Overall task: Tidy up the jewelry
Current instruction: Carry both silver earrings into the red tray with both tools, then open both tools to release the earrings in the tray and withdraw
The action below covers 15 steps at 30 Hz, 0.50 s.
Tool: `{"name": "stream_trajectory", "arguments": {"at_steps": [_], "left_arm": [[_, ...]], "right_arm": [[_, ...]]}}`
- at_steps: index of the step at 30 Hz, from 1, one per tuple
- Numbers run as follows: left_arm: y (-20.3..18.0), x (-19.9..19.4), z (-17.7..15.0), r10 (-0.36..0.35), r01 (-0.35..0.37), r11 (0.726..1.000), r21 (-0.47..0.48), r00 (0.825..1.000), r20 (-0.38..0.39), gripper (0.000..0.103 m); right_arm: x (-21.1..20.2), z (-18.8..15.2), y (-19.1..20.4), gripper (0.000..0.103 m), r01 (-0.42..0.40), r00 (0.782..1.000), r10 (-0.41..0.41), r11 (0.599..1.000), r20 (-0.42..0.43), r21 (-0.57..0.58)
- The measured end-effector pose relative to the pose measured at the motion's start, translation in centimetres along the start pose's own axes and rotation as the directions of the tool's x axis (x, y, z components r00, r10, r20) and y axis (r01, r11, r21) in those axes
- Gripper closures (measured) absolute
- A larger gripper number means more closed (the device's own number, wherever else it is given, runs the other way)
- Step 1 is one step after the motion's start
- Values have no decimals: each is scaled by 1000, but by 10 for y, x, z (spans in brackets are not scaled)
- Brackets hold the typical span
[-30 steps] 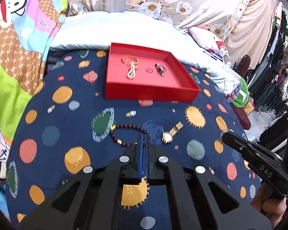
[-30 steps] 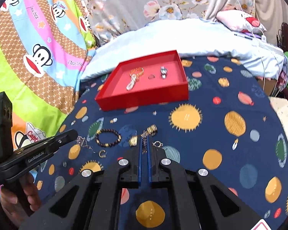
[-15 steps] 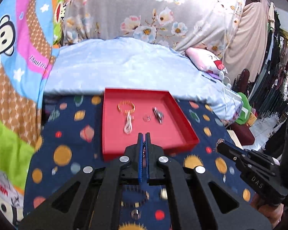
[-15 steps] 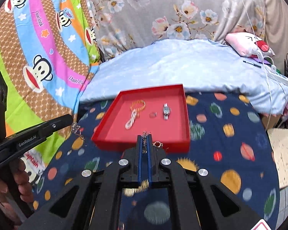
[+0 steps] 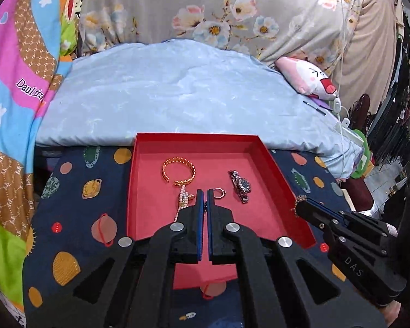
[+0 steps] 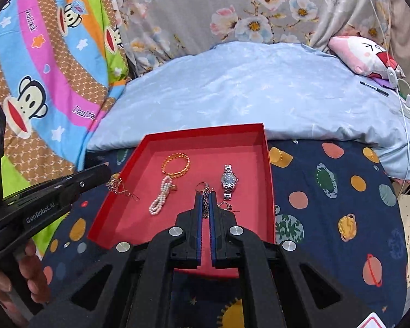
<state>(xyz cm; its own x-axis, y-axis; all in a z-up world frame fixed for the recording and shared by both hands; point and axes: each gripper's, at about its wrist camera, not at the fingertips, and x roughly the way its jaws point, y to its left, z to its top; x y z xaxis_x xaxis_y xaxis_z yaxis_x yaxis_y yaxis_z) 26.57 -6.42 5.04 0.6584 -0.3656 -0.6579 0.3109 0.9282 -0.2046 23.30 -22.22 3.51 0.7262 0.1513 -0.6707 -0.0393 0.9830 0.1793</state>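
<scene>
A red tray (image 5: 281, 191) sits on a dark blue cloth with planets (image 5: 76, 218), its far edge against a pale blue quilt (image 5: 177, 93). Four pieces lie on the tray floor: a gold bracelet (image 5: 178, 173) toward the far left, a string of pearls (image 6: 161, 195) just near of it, a small ring (image 5: 219, 193) in the middle, and a silver watch (image 5: 240, 186) to the right of the ring. The left gripper (image 5: 205, 199) hangs over the near middle of the tray with its blue-lined jaws almost together, leaving only a thin slit; a fine chain shows in that slit, and in the right wrist view the same gripper (image 6: 106, 176) reaches in over the tray's left wall with a tangle of thin chain (image 6: 120, 187) dangling from its tip down onto the tray floor. The right gripper (image 6: 205, 205) is also over the tray, near of the ring and watch, with its jaws pinched narrowly on a second chain (image 6: 205, 201) that runs up between them; a small clasp end trails out to the right on the tray floor. In the left wrist view that gripper (image 5: 300, 205) comes in from the right above the tray's right wall, with a bit of gold-coloured metal at its tip. A pink plush pillow (image 6: 366, 54) lies on the far right of the quilt.
</scene>
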Motion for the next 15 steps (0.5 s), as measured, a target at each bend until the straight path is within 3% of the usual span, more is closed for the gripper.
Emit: {"name": "stream_trajectory", "arguments": {"at_steps": [9,15], "left_arm": [[6,39,-6,24,-25,1000,-9,998,-50,102],[6,53,-12,41,-41,999,6,997,-68,102]], "right_arm": [[43,-3,-5,99,3,998,-3,1000,-57,-14],[48,-5,-2,95,27,999,-28,999,-42,-38]]}}
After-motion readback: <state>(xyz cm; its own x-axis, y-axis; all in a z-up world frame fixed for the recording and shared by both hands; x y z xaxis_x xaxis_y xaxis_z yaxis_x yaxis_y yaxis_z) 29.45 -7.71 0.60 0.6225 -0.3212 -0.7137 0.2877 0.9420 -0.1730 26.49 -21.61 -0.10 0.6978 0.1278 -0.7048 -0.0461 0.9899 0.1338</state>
